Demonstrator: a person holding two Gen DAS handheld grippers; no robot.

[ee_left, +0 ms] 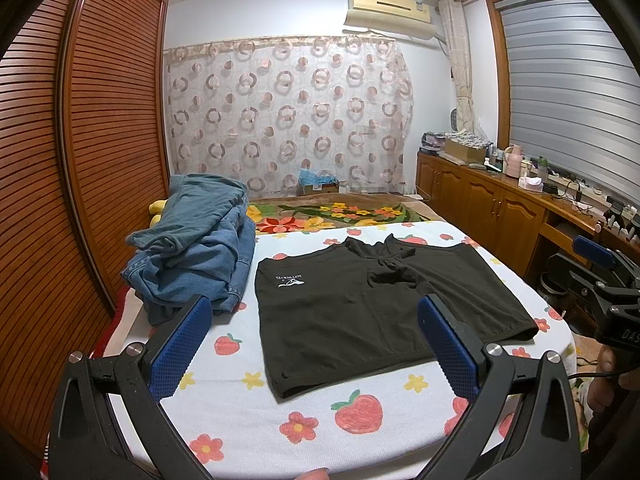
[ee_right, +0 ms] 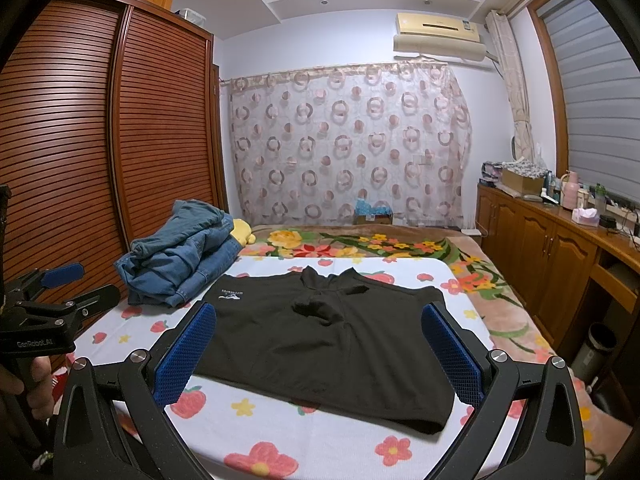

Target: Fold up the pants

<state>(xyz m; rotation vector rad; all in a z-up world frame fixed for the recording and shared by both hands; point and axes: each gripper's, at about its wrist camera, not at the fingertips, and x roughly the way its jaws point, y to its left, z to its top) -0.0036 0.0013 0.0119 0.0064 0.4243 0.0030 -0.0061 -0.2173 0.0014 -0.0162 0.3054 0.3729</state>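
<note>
Only rightward, beyond black shorts (ee_right: 320,340), a bin (ee_right: 596,344).

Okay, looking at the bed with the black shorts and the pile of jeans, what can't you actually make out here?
- Logo on the black shorts: lettering too small to read in either wrist view.
- Denim pile: heaped; how many garments is unclear.
- Yellow item: mostly hidden behind the denim.
- Near shorts hem: partly covered by the right hand-held gripper fingers.
- Counter clutter: too small.
</note>
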